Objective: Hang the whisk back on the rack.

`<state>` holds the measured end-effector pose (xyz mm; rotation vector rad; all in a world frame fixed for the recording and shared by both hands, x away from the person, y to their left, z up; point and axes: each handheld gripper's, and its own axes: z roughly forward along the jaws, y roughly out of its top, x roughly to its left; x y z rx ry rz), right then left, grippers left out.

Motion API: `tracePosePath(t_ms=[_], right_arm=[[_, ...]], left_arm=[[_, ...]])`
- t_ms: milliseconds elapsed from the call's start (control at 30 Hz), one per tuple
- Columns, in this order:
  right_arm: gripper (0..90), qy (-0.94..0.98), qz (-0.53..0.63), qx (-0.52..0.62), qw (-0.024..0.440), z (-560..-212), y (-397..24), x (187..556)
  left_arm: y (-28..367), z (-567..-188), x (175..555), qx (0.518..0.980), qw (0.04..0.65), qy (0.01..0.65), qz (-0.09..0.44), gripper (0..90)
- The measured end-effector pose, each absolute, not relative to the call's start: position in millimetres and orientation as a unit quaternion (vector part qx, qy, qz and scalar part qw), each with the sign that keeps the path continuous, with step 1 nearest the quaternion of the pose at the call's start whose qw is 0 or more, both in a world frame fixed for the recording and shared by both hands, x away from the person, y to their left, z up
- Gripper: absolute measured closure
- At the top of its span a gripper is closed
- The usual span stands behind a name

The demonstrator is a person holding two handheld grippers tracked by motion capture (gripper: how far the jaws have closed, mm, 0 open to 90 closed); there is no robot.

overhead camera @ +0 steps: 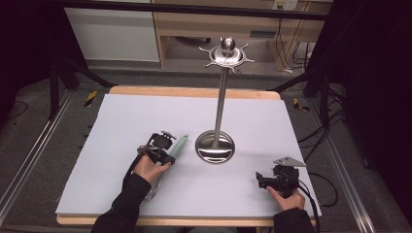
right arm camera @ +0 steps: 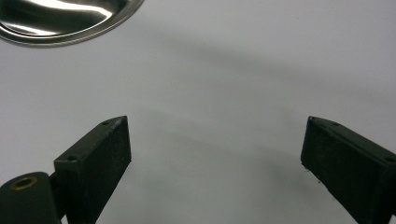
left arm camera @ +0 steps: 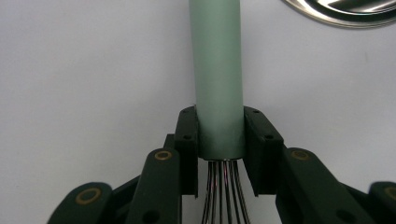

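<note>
Left gripper (left arm camera: pixel 219 140) fingers (left arm camera: pixel 187 140) clamp whisk (overhead camera: pixel 176 148) handle; handle points toward stand base (overhead camera: pixel 214 148), wires toward person.

1. This looks like a lab or test room set up for recording, not a home kitchen.
2. The table (overhead camera: pixel 194 91) has a plain wooden edge and is covered by one bare white sheet (overhead camera: pixel 145 121), like a staged work area.
3. Black stand legs (overhead camera: pixel 60 77) rise at both sides of the table, and dark curtains hang behind them.
4. Loose cables (overhead camera: pixel 316 133) run over the grey carpet floor (overhead camera: pixel 29 136), and metal rails (overhead camera: pixel 29 160) lie along it.
5. At the back stand light wooden shelves (overhead camera: pixel 214 24) and a white cabinet (overhead camera: pixel 111 34), with a wall socket (overhead camera: pixel 284 5) above.
</note>
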<state>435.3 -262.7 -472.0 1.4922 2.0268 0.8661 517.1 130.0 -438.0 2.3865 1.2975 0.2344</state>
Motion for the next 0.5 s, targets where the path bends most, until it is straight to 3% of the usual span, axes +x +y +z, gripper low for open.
tracePosePath(t_ms=[500], right_arm=[[8.9, 0.736, 0.318, 0.549, 0.234, -471.5, -262.9, 435.0]], left_arm=[[142.6, -418.9, 498.9, 0.847, 0.259, 0.453, 0.102, 68.9]])
